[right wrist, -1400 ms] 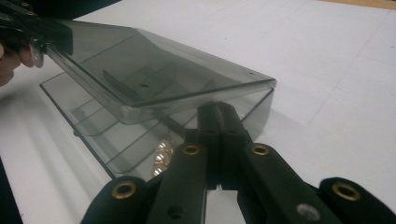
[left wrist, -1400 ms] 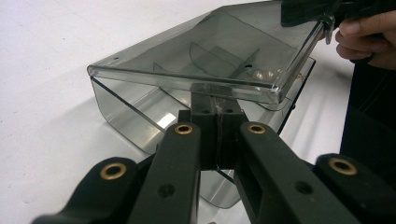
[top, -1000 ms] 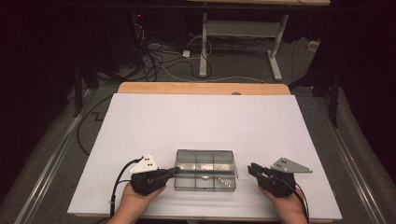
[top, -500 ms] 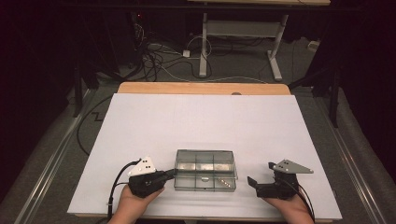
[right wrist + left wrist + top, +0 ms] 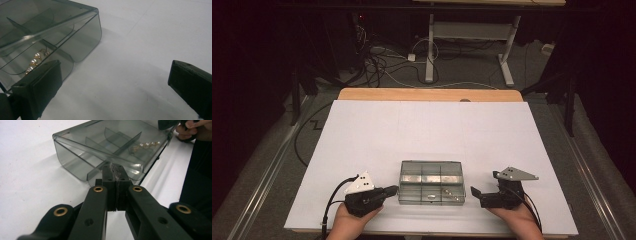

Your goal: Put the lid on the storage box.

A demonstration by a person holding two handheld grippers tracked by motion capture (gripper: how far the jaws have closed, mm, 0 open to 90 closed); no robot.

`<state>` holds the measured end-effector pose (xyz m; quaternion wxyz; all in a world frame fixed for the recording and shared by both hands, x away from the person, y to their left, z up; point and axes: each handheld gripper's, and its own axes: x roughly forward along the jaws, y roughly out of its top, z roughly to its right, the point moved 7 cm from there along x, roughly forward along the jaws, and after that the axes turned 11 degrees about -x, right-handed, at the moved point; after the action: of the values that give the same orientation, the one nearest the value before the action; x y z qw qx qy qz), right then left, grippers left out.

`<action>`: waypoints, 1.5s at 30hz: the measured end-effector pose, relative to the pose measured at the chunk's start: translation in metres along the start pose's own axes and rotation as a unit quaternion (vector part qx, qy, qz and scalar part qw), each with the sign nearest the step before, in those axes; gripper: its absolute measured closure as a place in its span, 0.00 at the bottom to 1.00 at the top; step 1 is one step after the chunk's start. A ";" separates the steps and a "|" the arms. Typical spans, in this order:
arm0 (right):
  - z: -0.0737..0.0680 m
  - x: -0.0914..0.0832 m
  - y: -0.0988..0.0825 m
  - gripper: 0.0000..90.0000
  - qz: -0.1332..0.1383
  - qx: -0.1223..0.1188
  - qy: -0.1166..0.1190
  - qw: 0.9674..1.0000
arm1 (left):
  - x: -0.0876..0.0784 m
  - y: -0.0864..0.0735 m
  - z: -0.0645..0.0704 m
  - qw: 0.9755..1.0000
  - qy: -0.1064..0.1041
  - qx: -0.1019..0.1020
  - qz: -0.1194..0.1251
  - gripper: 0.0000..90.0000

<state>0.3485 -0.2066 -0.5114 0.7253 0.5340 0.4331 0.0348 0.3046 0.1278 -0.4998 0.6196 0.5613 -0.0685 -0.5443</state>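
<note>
I see a smoked clear plastic compartment box (image 5: 431, 182) sitting on the white table top (image 5: 427, 130), close to the near edge and roughly centred between my two grippers. Its lid is down, and dividers split the inside into small compartments. In one compartment near the box's right end lies a small piece of jewellery (image 5: 36, 61), pearly beads on a gold-coloured setting; in the left gripper view I see it at the far end of the box (image 5: 110, 150).

My left gripper (image 5: 388, 190) lies just at the left end of the box, with my hand under it at the table's near edge. In the left gripper view its jaws are pressed together with no gap, the tips right up against the box's edge where the lid meets the body; I cannot tell whether they pinch a thin lip of the lid or merely touch it.

My right gripper (image 5: 476, 192) sits just beside the right end of the box, apart from it. Its jaws have just been opening and now stand wide, nothing between them but bare table; in the right gripper view the box (image 5: 50, 35) lies beside its left jaw
</note>
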 end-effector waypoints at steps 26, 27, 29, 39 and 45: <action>0.009 -0.015 -0.008 0.00 0.027 0.012 -0.028 0.999 | -0.002 0.005 -0.064 0.994 0.102 -0.033 0.015 0.67; 0.009 -0.015 -0.008 0.00 0.027 0.011 -0.029 0.999 | -0.002 0.006 -0.065 0.993 0.108 -0.036 0.019 0.61; 0.009 -0.015 -0.007 0.00 0.028 0.008 -0.031 0.999 | -0.001 0.006 -0.066 0.993 0.107 -0.043 0.018 0.50; 0.009 -0.016 -0.003 0.00 0.041 -0.001 -0.037 0.998 | 0.000 0.007 -0.066 0.993 0.110 -0.044 0.014 0.07; 0.010 -0.021 -0.001 0.00 0.055 -0.004 -0.042 0.998 | -0.002 0.011 -0.066 0.993 0.103 -0.046 0.021 0.00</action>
<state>0.3418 -0.2247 -0.4995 0.7420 0.5555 0.3714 0.0539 0.3561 0.1677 -0.5142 0.6603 0.5834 0.0091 -0.4728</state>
